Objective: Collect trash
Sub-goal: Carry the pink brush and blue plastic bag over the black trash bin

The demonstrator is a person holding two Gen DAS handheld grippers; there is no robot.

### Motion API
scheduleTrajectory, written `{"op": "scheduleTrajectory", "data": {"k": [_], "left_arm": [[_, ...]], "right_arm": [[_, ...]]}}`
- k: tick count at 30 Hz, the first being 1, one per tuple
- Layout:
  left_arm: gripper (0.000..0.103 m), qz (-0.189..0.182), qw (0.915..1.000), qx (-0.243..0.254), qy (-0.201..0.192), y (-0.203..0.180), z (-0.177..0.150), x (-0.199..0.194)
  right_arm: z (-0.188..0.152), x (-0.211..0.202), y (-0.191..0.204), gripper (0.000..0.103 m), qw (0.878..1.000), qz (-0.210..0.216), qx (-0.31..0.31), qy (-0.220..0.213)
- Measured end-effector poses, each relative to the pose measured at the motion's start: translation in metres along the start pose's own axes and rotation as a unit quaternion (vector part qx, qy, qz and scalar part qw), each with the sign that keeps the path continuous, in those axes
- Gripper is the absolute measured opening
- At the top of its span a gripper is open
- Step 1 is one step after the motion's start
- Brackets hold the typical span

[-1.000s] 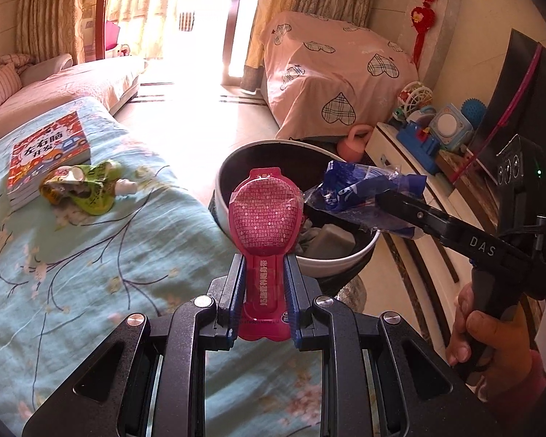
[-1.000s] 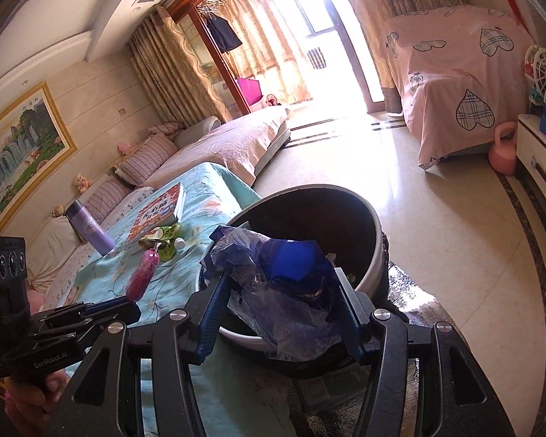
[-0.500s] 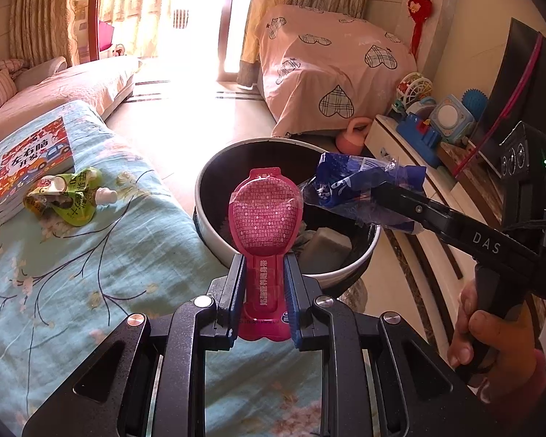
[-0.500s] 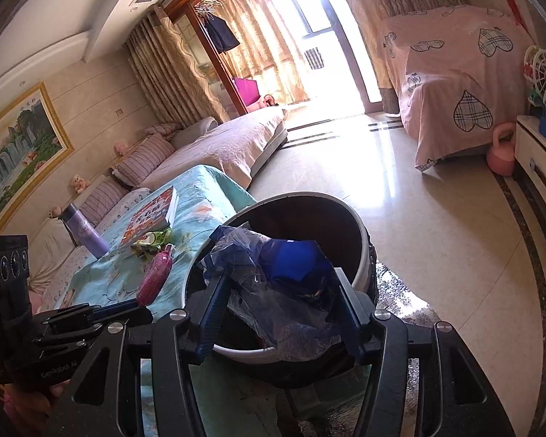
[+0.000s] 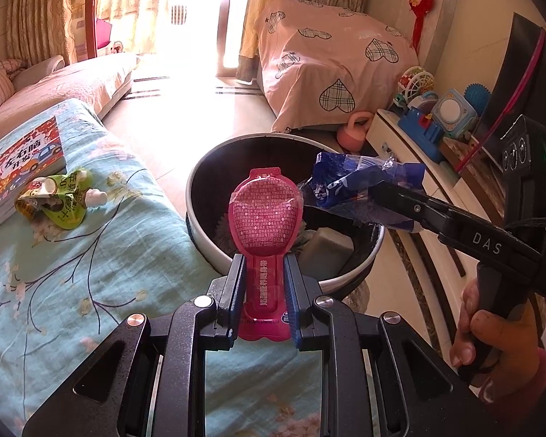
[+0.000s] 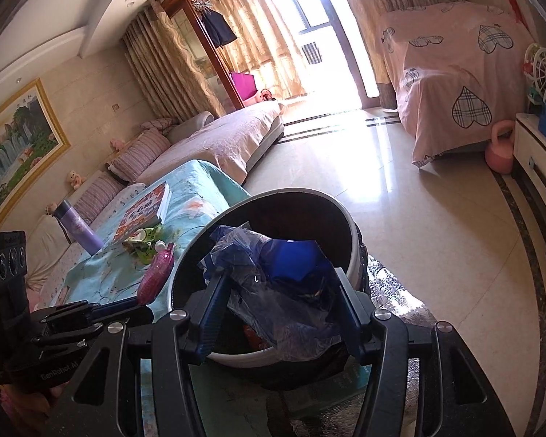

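Partly hidden bin (image 6: 349, 251) contents (image 5: 327, 251)

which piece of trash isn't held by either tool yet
The green pouch, lying on the blue cloth beside the book; the pink packet and blue wrapper are each gripped.

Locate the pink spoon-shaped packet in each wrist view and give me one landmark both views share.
Left wrist: the pink packet stands at centre frame, its stem clamped in the left gripper, in front of the trash bin.
Right wrist: the same packet is small at lower left, beside the bin's left rim, above the teal cloth.
Shared landmark: the green pouch lying by the book.
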State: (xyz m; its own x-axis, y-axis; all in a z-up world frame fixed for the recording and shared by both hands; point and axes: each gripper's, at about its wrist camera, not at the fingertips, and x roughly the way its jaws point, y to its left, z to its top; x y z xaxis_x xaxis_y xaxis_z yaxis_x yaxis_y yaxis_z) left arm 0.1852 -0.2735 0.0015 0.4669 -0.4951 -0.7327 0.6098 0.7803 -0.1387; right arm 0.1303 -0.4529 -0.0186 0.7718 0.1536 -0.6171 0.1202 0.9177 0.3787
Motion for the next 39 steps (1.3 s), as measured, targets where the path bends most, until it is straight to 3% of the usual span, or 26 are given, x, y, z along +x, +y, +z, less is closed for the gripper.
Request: {"op": "scheduleTrajectory", "data": {"k": [39], "left_arm": [[0.019,0.013,0.9995,0.001,0.028,0.007,0.025,0.032]], "right_arm": [[0.016,0.028,0.005,0.057,0.999,-0.024,-0.036,0.03]]}}
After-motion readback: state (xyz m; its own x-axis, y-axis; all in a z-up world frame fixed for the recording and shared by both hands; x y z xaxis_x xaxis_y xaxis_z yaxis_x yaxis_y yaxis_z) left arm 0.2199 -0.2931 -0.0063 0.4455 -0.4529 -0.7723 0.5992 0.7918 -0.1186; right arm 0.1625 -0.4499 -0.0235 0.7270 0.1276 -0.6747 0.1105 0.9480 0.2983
